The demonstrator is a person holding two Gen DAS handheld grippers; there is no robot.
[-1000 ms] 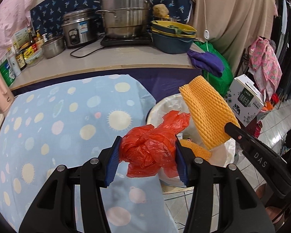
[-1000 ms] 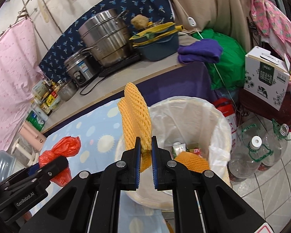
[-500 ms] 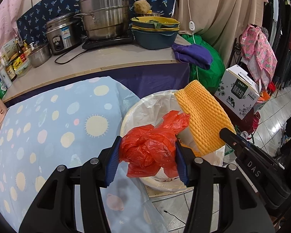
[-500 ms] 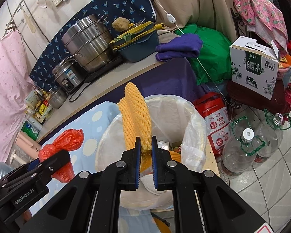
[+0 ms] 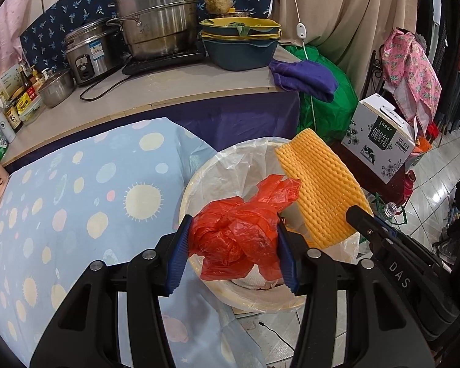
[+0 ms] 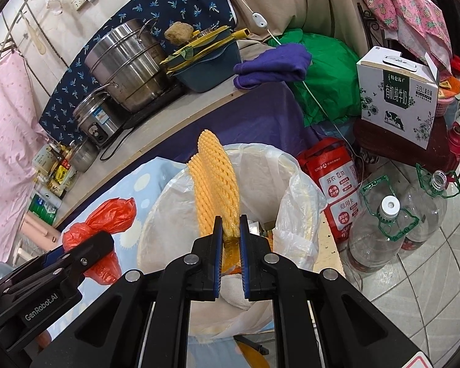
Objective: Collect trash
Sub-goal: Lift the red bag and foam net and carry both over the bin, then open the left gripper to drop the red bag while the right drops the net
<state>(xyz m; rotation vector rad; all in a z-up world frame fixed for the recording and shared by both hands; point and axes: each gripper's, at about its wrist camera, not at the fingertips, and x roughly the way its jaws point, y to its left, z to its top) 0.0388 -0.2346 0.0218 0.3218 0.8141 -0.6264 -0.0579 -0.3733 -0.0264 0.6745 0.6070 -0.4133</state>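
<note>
My left gripper (image 5: 233, 233) is shut on a crumpled red plastic bag (image 5: 239, 230), held over the near rim of a round trash bin (image 5: 199, 181) lined with a clear bag. My right gripper (image 6: 231, 233) is shut on a yellow foam fruit net (image 6: 214, 184), which stands upright above the same bin (image 6: 303, 202). The net (image 5: 322, 190) and the right gripper's black arm show at the right of the left wrist view. The red bag (image 6: 107, 217) and the left gripper's arm show at the lower left of the right wrist view. Trash lies inside the bin.
A table with a blue spotted cloth (image 5: 76, 190) lies left of the bin. Behind it runs a counter (image 5: 168, 89) with steel pots, a rice cooker, bowls and bottles. Right of the bin stand empty plastic bottles (image 6: 383, 224), a red bag (image 6: 337, 181) and a milk carton box (image 6: 398, 95).
Both grippers have moved toward the bin and a little lower; the bin now sits more fully under the red bag and the net. Both grips are unchanged.
</note>
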